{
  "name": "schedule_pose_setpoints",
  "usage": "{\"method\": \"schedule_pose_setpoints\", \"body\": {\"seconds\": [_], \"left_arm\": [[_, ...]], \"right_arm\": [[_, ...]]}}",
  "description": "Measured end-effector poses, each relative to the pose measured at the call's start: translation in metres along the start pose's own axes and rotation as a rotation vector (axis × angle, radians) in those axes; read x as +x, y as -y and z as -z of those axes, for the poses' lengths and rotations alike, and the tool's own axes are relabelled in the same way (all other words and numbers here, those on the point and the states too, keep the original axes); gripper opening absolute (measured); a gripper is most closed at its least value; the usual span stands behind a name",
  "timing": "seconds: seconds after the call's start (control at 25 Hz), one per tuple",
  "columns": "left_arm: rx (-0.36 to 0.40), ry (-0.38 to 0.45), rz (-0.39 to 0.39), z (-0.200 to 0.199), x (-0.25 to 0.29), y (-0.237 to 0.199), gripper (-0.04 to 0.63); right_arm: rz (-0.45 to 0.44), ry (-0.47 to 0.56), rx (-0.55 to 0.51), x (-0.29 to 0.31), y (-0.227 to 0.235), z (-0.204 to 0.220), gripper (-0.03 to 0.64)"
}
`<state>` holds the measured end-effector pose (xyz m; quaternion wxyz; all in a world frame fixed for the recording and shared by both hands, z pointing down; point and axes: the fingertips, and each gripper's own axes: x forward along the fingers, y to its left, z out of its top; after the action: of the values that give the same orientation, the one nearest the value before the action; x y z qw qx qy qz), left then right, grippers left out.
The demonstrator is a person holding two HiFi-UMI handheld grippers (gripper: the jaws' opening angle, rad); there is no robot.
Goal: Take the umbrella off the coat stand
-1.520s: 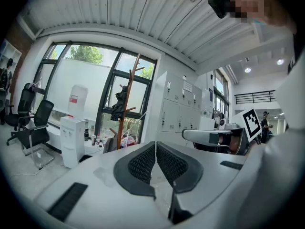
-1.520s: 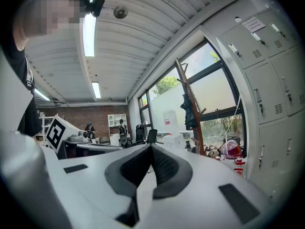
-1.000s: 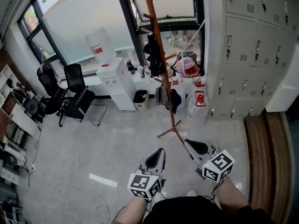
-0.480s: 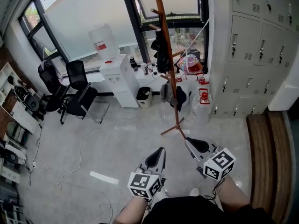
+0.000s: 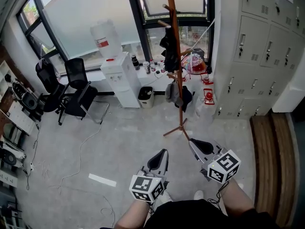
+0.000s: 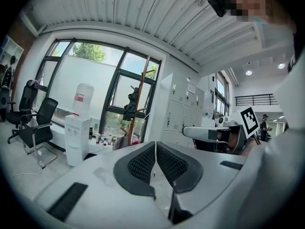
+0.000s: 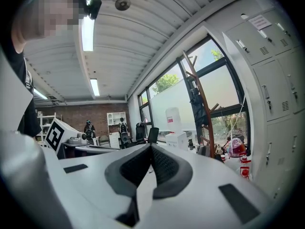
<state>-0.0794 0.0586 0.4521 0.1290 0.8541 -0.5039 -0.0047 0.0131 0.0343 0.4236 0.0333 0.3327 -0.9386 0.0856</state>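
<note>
Here the left gripper (image 5: 160,154) and the right gripper (image 5: 194,144) hang low in front of the person, side by side and pointing towards the coat stand (image 5: 170,8). Each has its fingers pressed together with nothing between them. The umbrella (image 5: 169,49), dark and folded, hangs from a peg high on the wooden pole, well apart from both grippers, with a water cooler (image 5: 121,78) to its left and grey lockers (image 5: 257,56) to its right.
</note>
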Motion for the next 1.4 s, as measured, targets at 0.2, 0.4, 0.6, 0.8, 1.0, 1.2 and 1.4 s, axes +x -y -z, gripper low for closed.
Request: {"method": "schedule_pose_setpoints", "body": {"seconds": [0.2, 0.4, 0.6, 0.8, 1.0, 1.2, 1.4], "left_arm": [[-0.010, 0.006, 0.010, -0.002, -0.006, -0.016, 0.023], [-0.016, 0.011, 0.026, -0.002, -0.013, -0.033, 0.023], [-0.015, 0.007, 0.041, -0.006, -0.023, -0.054, 0.023], [-0.007, 0.009, 0.054, -0.011, -0.033, -0.077, 0.023], [0.003, 0.015, 0.064, -0.017, -0.041, -0.091, 0.023], [0.003, 0.019, 0.071, -0.019, -0.039, -0.097, 0.023], [0.006, 0.018, 0.074, -0.020, -0.029, -0.100, 0.023]], "right_arm": [[0.009, -0.003, -0.006, 0.014, -0.009, -0.001, 0.054], [0.025, -0.003, -0.015, 0.029, -0.020, -0.003, 0.054], [0.034, 0.003, -0.017, 0.051, -0.032, -0.006, 0.054], [0.047, 0.013, -0.022, 0.072, -0.046, -0.009, 0.054], [0.057, 0.020, -0.020, 0.085, -0.057, -0.010, 0.054], [0.064, 0.017, -0.019, 0.091, -0.055, -0.009, 0.054], [0.073, 0.018, -0.027, 0.095, -0.042, -0.012, 0.054]]}}
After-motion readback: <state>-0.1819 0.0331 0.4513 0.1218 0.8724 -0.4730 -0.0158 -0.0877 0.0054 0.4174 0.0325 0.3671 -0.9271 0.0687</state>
